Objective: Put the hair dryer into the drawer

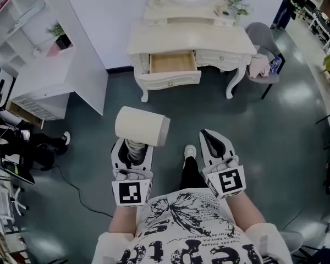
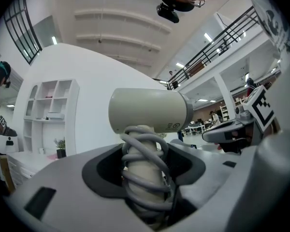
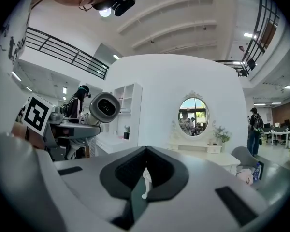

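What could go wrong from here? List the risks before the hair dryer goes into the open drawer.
1. The left gripper holds the hair dryer by its wrapped handle; the pads press on loops of cord, so it could twist or slip.
2. The drawer looks shallow and sits under the dressing table top; the upright barrel may knock that edge unless laid flat.
3. The right gripper is shut and empty, so nothing steadies the load.

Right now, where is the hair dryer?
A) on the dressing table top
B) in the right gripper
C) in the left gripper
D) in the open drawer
C: the left gripper is clamped on the cord-wrapped handle of the hair dryer; the drawer stands open without it, and the right gripper is shut on nothing.
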`<state>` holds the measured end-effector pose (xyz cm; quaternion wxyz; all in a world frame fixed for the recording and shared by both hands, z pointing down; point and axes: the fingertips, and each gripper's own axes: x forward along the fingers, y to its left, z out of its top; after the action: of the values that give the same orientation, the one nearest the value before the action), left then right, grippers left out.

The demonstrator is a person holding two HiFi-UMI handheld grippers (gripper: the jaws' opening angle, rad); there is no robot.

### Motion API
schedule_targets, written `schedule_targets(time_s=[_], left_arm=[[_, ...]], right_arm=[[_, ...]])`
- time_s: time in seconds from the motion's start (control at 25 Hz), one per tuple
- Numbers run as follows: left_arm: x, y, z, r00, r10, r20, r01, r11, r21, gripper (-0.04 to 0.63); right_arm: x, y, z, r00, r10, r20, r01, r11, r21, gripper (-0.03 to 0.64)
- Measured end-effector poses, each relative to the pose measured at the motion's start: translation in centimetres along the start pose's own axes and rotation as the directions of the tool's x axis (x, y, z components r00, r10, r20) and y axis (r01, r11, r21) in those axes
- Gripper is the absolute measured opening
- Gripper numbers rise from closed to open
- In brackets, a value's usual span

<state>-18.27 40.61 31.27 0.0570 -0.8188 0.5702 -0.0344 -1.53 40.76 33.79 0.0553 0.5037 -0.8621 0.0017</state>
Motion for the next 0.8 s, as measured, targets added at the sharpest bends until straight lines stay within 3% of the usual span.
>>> schedule_targets(time_s=[0.4, 0.8], left_arm=[[15.7, 1.6, 0.4, 0.997, 0.071, -0.002, -0.071, 0.997, 0.0, 0.253], [29.7, 2.6, -1.4, 0.996, 0.081, -0.022, -0.081, 0.997, -0.002, 0.253]], right_arm=[[12.2, -11.8, 1.7, 0.998, 0.068, -0.004, -0.068, 0.997, -0.022, 0.017], [23.0, -21.7, 1.2, 0.994, 0.104, -0.02, -0.104, 0.994, -0.013, 0.017]])
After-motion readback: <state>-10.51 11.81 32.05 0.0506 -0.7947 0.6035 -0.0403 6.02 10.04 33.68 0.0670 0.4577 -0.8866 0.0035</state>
